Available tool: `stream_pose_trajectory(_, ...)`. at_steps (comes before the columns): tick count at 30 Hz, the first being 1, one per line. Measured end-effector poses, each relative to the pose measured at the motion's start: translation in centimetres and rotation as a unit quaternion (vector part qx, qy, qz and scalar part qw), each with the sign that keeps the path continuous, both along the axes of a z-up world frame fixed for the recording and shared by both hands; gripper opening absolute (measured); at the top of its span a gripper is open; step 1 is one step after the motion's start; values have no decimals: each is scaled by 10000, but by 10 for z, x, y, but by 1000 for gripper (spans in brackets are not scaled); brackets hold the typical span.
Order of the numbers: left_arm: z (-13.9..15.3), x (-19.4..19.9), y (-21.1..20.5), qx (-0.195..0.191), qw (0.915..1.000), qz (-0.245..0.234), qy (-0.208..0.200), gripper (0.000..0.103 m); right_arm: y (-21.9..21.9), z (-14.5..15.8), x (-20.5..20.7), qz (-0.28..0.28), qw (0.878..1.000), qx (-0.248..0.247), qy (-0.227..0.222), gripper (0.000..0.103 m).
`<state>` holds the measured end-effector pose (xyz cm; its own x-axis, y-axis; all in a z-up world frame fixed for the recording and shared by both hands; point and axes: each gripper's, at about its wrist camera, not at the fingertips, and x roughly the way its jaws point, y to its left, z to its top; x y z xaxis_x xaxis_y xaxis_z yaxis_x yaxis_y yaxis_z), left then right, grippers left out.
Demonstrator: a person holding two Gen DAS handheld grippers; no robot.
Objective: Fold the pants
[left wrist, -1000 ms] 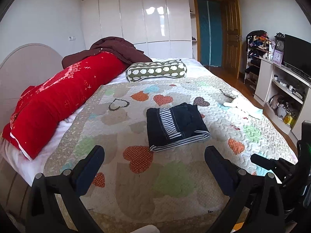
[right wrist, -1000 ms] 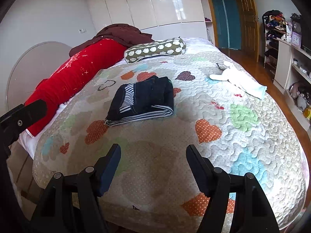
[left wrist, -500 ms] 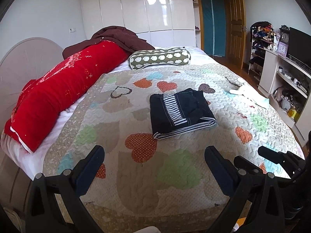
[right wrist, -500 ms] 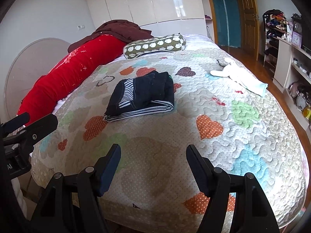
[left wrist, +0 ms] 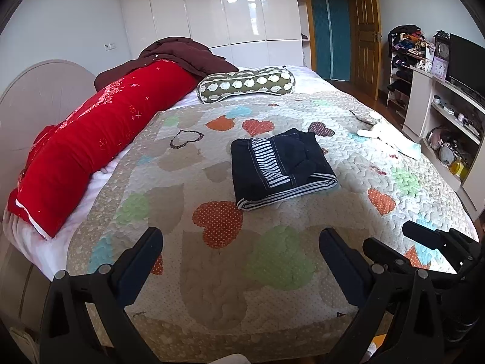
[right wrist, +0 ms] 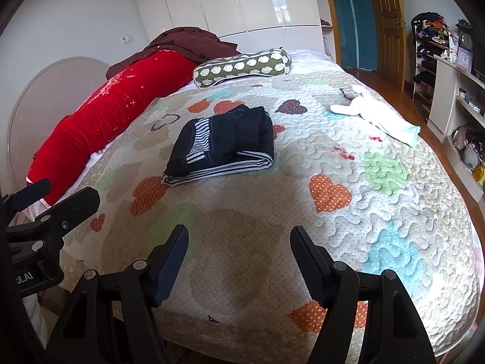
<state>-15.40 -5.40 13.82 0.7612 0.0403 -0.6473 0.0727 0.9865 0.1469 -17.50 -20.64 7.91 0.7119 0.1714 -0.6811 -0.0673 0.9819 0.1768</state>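
Note:
The dark navy pants (left wrist: pixel 280 166) with a black-and-white striped lining lie folded into a compact rectangle in the middle of the heart-patterned quilt (left wrist: pixel 212 273). They also show in the right wrist view (right wrist: pixel 222 145). My left gripper (left wrist: pixel 241 239) is open and empty, held above the near edge of the bed, well short of the pants. My right gripper (right wrist: pixel 239 238) is open and empty too, also back from the pants. The right gripper shows at the lower right of the left wrist view (left wrist: pixel 424 239), and the left gripper at the left of the right wrist view (right wrist: pixel 54 200).
A long red pillow (left wrist: pixel 100 139) and a brown blanket (left wrist: pixel 185 57) lie along the left side. A green patterned bolster (left wrist: pixel 245 83) lies at the far end. A white soft toy (left wrist: pixel 391 136) lies near the right edge. A white shelf unit with a TV (left wrist: pixel 454 97) stands to the right.
Both grippers have drawn back and risen from the bed, so the folded pants look farther away. The pants have not moved. Both grippers stay open.

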Motion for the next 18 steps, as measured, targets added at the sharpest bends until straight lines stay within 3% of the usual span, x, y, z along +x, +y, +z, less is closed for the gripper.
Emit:
stream_pose_trajectory(8,-5,2,3,-57,9999,11,88,103,1,-2,1,-52,10000,-10,50,74)
stream_pose_trajectory(18,-21,28,14,-537,9982,-39,278,103,7,4,25,18,9996,-264,-36,75)
